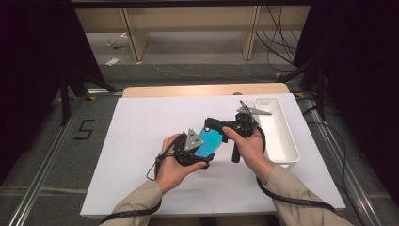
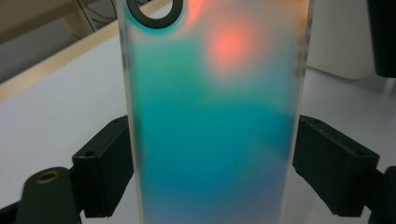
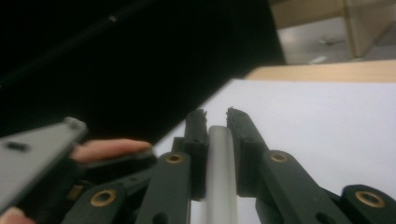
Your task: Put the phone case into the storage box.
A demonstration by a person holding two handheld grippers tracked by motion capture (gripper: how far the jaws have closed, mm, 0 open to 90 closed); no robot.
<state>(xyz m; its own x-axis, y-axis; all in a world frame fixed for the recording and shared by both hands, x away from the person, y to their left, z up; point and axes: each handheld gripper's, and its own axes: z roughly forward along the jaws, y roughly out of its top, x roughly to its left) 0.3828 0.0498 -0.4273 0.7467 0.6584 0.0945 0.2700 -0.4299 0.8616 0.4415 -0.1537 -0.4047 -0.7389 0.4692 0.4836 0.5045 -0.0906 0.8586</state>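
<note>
Hands meet over the middle of the white board (image 1: 141,155), each carrying a black gripper. A blue phone case (image 1: 209,142) sits between them, lifted off the board and just left of the white tray (image 1: 282,141) that lies along the board's right edge. The left gripper (image 1: 203,157) clamps the case across its width: in the left gripper view the case (image 2: 210,130) stands upright between the two black pads (image 2: 105,163), which press on its frosted edges, with its round camera hole at the top. The right gripper (image 1: 211,124) comes in from the tray side onto the case's upper edge. In the right gripper view its jaws are closed tight on a thin pale edge of the case (image 3: 220,163), which runs straight up between the fingers (image 3: 243,135). A grey three-cornered plate (image 1: 191,140) tops the left gripper, facing the tray.
</note>
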